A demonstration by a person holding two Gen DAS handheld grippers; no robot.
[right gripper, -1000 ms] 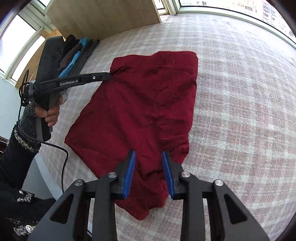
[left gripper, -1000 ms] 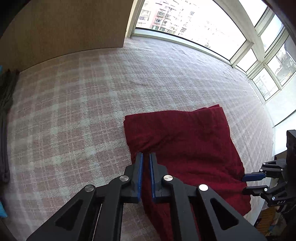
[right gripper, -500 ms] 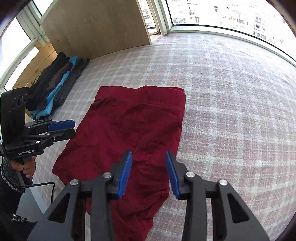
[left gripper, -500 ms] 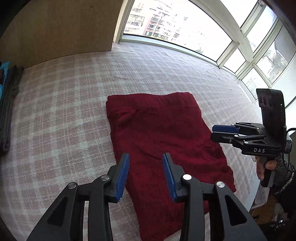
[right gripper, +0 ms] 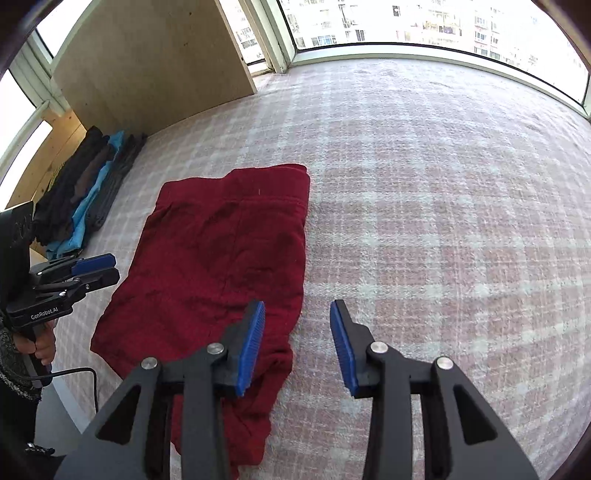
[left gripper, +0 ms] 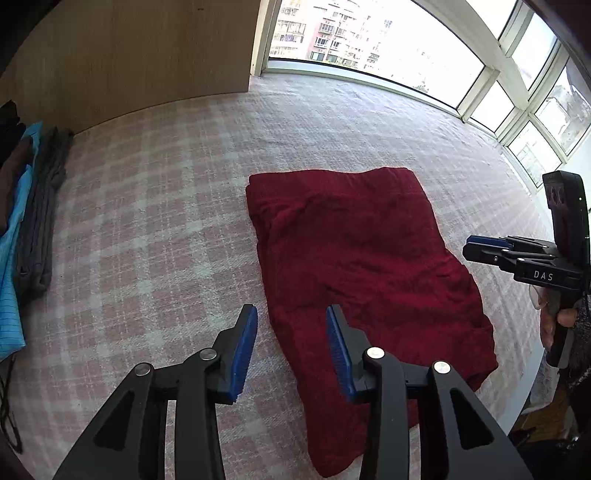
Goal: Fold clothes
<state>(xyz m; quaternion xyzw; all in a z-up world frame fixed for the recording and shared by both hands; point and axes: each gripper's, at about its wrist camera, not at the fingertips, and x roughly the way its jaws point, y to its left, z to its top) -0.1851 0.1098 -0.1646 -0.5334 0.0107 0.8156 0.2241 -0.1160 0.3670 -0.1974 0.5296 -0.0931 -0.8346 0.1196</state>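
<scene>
1. The red garment (left gripper: pixel 365 266) lies flat on the pink plaid surface (left gripper: pixel 147 229), roughly folded into a long panel, with its near end rumpled and reaching the surface's front edge.
2. In the right wrist view the same red garment (right gripper: pixel 221 258) sits left of centre, its far edge straight and its near end bunched beneath the gripper.
3. The left gripper (left gripper: pixel 291 350) hangs above the garment's near left edge. Its blue-padded fingers (left gripper: pixel 243 347) are spread wide and hold nothing; one finger is over bare plaid, the other over red cloth.
4. The right gripper (right gripper: pixel 297 347) is likewise spread apart and empty, positioned over the garment's near right edge, with the right-hand finger over bare plaid.
5. Each gripper appears side-on in the other's camera: the right gripper (left gripper: pixel 476 245) at the frame's right edge, gripped by a hand (left gripper: pixel 554 321); the left gripper (right gripper: pixel 99 267) at the left edge, held by a hand (right gripper: pixel 42 341) in a dark knit sleeve.
6. A stack of folded clothes (right gripper: pixel 85 195), dark, brown and light blue, lies along the wooden panel (right gripper: pixel 147 62), well apart from the red garment. The item count there cannot be read reliably.
7. Windows (right gripper: pixel 424 22) border the far side.
</scene>
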